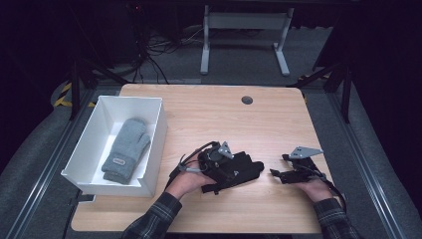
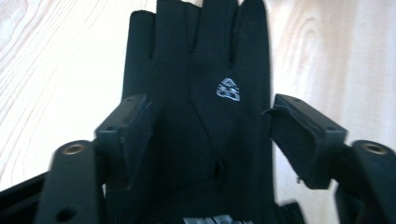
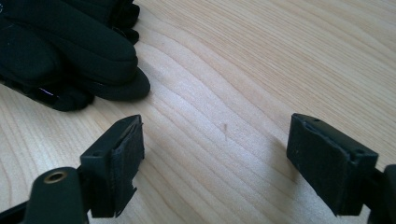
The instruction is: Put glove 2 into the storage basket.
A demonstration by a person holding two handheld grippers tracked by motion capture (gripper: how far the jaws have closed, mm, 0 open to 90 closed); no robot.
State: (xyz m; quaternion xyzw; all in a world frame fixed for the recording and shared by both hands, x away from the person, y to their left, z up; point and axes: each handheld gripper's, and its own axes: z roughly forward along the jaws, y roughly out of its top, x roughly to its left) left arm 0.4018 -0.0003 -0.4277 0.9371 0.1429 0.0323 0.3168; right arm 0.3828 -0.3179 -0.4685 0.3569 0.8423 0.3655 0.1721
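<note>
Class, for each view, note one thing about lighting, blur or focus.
High view: room dark, table lit. Left gripper view: wood overexposed, black glove soft, its jaws nearest the lens blurred. Right gripper view: wood grain sharp, soft shadow under the glove.

glove (image 1: 238, 170) on table (image 1: 259, 119) — mitten (image 1: 126, 148) in box (image 1: 154, 130)

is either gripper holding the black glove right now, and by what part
Neither. The left gripper has open jaws either side of the black glove near its palm, pads off it. The right gripper is open over bare table.
</note>
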